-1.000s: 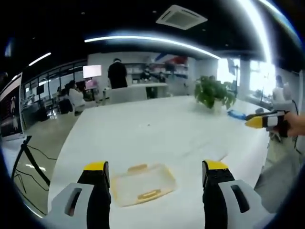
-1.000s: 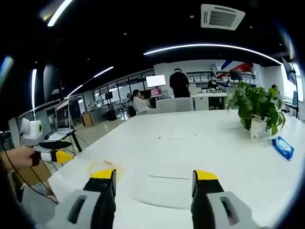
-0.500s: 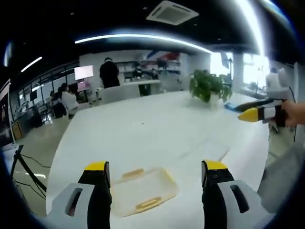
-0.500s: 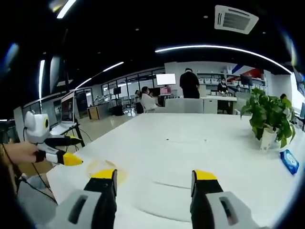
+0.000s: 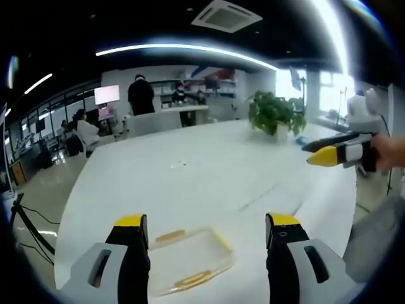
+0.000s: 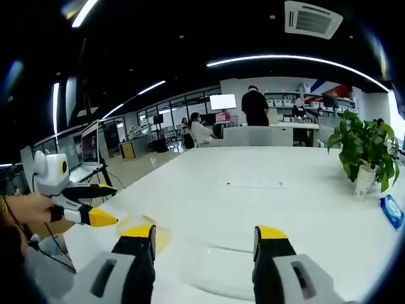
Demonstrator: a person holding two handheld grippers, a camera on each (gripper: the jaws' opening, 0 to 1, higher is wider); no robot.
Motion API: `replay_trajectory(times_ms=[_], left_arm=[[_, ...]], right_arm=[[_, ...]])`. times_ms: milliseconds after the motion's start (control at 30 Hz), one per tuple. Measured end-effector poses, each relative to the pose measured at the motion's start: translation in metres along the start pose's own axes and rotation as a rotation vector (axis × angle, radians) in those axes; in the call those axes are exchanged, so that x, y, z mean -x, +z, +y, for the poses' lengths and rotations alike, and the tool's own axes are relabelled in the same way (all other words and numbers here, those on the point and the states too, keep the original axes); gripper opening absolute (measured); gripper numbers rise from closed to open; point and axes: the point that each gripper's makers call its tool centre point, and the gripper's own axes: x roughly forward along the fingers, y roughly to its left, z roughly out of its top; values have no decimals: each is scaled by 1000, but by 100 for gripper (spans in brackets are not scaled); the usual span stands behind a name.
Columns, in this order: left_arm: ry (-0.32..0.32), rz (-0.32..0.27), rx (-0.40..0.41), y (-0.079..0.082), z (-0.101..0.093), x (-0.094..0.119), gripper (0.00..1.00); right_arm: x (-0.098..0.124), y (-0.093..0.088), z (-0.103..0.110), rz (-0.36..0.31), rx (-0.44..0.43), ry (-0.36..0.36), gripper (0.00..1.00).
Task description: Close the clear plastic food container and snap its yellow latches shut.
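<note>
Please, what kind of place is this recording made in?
Most likely an open-plan office or lab. A long white table carries a potted plant, people sit at desks beside a wall screen, and a ceiling air-conditioning vent hangs overhead.

My left tongs [image 5: 205, 228] are showing matt black jaws with glossy yellow plastic tips and smooth grey plastic bodies at the bottom of the frame. Between them the container [image 5: 183, 261] is looking like clear, slightly glossy plastic with yellow plastic latches. The desk [image 5: 209, 171] is appearing smooth, white and faintly sheeny, catching ceiling light.
</note>
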Motion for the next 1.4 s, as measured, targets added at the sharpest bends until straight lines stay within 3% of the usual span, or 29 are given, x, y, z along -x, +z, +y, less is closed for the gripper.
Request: replay_trajectory(times_ms=[300,700,1400], left_arm=[[-29,-13,5,3,-6,-9,71],[-64,-23,24,5,-18,-11,61],[-26,0,31,-3,-4,-7,60]], right_arm=[[-8,3,3,-5,-3,3,59],[-16,1,25,9,-3,54,56],[-29,-1,46,6,-40,87,54]])
